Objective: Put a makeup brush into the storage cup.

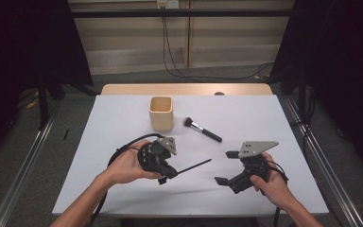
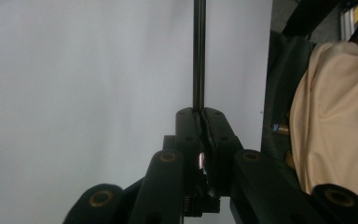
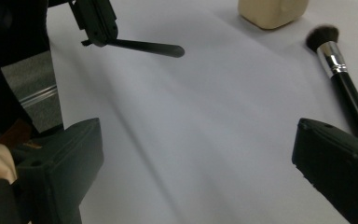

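Observation:
My left gripper (image 1: 167, 173) is shut on one end of a thin black stick (image 1: 194, 166), which points right, just above the white table (image 1: 246, 113). In the left gripper view the jaws (image 2: 200, 117) pinch the stick (image 2: 198, 56), and it runs straight ahead. My right gripper (image 1: 226, 167) stands open at the front right with nothing between its jaws, as the right gripper view (image 3: 196, 154) also shows. A makeup brush (image 1: 202, 129) with a black handle and a dark head lies mid-table. A beige square cup (image 1: 160, 113) stands upright left of it.
The right gripper view has the stick (image 3: 144, 47) at the top left, the brush (image 3: 344, 79) at the right and the cup's base (image 3: 272, 11) at the top. A wooden strip (image 1: 184, 89) borders the table's far edge. Metal rails flank the table.

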`<state>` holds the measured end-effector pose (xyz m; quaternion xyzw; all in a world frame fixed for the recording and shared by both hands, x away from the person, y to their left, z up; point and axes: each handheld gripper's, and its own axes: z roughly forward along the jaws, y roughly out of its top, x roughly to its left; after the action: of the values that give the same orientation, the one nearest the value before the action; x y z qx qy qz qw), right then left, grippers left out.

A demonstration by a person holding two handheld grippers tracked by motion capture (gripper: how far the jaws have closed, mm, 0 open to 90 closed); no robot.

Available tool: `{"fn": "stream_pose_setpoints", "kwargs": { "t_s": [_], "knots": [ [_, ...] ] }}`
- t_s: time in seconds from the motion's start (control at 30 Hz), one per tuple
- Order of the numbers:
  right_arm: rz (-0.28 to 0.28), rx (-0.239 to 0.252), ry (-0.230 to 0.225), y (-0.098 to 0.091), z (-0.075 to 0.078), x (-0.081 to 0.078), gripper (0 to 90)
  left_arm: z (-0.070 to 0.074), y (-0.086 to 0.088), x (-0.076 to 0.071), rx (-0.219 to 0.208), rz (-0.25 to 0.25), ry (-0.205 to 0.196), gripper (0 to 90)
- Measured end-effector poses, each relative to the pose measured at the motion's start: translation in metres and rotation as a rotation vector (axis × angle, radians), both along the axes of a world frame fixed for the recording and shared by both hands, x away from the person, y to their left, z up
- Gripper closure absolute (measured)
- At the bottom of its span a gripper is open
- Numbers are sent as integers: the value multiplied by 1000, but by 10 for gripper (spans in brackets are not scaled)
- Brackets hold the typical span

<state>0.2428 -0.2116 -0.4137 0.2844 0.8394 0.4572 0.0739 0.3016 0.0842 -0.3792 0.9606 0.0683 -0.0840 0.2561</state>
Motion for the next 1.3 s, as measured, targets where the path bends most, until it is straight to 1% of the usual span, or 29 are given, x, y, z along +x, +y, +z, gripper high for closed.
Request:
{"fn": "stream_pose_setpoints", "kwargs": {
  "t_s": [0.1,0.13,0.17,0.2,0.23,0.27,0.3,0.37,0.4,0.43,0.47,0.5,0.53,0.57,0.6,0.67,0.73,0.8,0.83,0.87,0.93,0.97,1.0,1.07,1.1,1.13,1.17,1.2,1.3],
  "knots": [
    [39,-39,2,4,1,3,17,4,-1,1,28,-12,-9,856],
    [72,-53,5,5,1,4,18,5,-1,2,32,-15,-12,856],
    [89,-65,5,6,2,5,20,6,-1,2,35,-14,-9,856],
    [101,-84,4,7,3,6,20,6,-1,3,46,-22,-18,856],
    [105,-104,9,9,3,7,20,6,-2,4,56,-16,-16,856],
    [116,-137,14,10,6,9,19,6,-4,6,70,-30,-14,856],
    [116,-137,14,10,6,9,19,6,-4,6,70,-30,-14,856],
    [144,-158,28,12,7,13,20,4,-7,6,79,-25,-6,856],
    [158,-169,31,13,7,14,20,4,-8,8,96,-42,-10,856],
    [175,-186,39,15,7,16,22,3,-9,8,99,-42,-7,856],
    [193,-206,47,19,6,18,26,3,-10,9,115,-50,-6,856],
    [193,-206,47,19,6,18,26,3,-10,9,115,-50,-6,856],
    [214,-237,62,23,5,19,39,2,-11,10,123,-51,-6,856],
    [214,-237,62,23,5,19,39,2,-12,10,129,-52,-14,856],
    [233,-267,70,26,4,20,58,3,-13,11,136,-61,-20,856],
    [237,-277,69,28,4,20,59,3,-14,11,144,-66,-24,856],
    [253,-304,76,31,4,22,59,4,-16,10,148,-65,-17,856],
    [263,-339,86,34,5,25,59,4,-16,11,171,-82,-25,856],
    [263,-339,86,34,5,25,59,4,-16,11,171,-82,-25,856],
    [265,-346,92,34,5,26,59,3,-17,11,179,-88,-14,856],
    [275,-374,113,37,6,29,58,3,-17,12,191,-89,-15,856],
    [279,-381,126,38,5,30,59,2,-16,12,189,-81,-3,856],
    [284,-405,152,41,4,32,67,3,-16,13,202,-100,-8,856],
    [298,-423,164,44,3,34,68,2,-17,14,208,-99,-15,856],
    [304,-436,185,46,3,35,68,1,-18,14,221,-103,-16,856],
    [304,-436,185,46,3,35,68,1,-18,14,221,-103,-16,856],
    [306,-462,186,50,3,36,67,1,-19,14,228,-103,-27,856],
    [308,-472,182,52,3,36,66,1,-21,13,237,-122,-43,856],
    [332,-493,185,57,5,36,75,0,-23,11,240,-124,-41,856]
  ]
}}
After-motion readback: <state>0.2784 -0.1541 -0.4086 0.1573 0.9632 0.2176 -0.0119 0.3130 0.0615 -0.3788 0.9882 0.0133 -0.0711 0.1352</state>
